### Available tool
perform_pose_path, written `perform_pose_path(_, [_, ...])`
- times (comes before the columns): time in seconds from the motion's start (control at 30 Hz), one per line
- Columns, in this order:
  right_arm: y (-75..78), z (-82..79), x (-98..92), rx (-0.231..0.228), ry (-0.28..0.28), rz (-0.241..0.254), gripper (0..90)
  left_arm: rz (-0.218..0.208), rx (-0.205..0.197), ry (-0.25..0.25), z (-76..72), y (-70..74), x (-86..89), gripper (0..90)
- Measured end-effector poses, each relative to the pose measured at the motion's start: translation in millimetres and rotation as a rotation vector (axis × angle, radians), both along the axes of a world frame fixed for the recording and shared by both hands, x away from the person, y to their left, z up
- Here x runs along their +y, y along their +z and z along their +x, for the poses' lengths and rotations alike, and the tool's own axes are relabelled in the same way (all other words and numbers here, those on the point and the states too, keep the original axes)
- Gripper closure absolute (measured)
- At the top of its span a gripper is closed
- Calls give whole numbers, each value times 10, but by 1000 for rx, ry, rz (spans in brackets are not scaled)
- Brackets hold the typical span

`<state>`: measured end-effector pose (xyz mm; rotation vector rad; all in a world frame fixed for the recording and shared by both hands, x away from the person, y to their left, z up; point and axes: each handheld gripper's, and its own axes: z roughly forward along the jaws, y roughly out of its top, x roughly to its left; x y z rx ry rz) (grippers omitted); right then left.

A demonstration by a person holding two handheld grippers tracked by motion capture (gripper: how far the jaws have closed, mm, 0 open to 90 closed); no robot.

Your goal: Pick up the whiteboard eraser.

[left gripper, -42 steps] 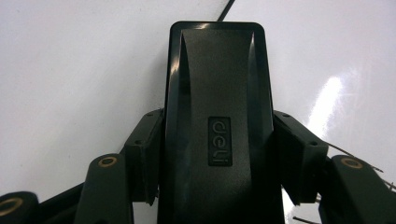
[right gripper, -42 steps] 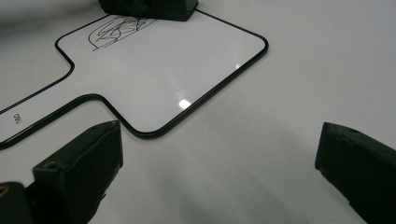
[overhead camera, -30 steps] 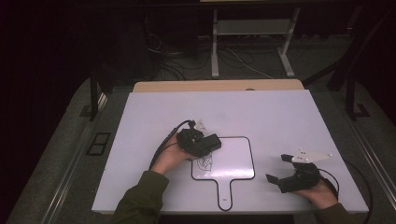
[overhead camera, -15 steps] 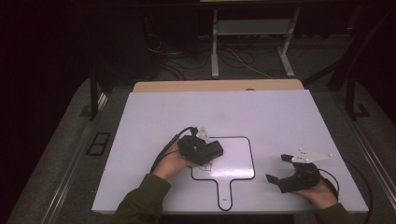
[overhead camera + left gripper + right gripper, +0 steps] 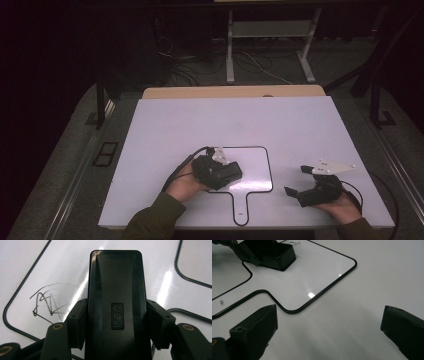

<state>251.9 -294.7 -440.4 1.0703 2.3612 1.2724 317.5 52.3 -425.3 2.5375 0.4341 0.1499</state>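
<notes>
The left gripper (image 5: 116, 322) clamps the eraser (image 5: 116, 302) flat on the whiteboard's (image 5: 252, 155) near-left part — placed to wipe the scribble (image 5: 47, 301). The right gripper (image 5: 300, 181), open and empty, waits at the near right.

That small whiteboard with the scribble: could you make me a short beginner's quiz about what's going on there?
1. What does the left tool clamp?
2. True or false: the right tool holds a pen.
3. Where is the scribble: A on the whiteboard, B on the table?

Key: 1. A black eraser. 2. False; its jaws stand open and empty. 3. A.
</notes>
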Motion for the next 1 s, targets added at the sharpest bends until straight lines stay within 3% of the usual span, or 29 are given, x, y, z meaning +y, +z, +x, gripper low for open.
perform_pose_path(0.07, [0,3,1,-2,-3,2,0,-28,3,19,75,37,10,394])
perform_pose_path(0.27, [-2,1,3,3,-3,2,0,-43,-20,60,321,136,53,393])
perform_pose_path(0.57, [-10,10,-14,4,-7,4,0,-20,-30,127,727,58,137,394])
perform_pose_path(0.8, [-12,12,-23,5,-8,6,0,-1,-17,138,776,-8,176,394])
perform_pose_path(1.0, [-8,8,-22,1,-7,5,0,14,-34,117,682,-6,130,394])
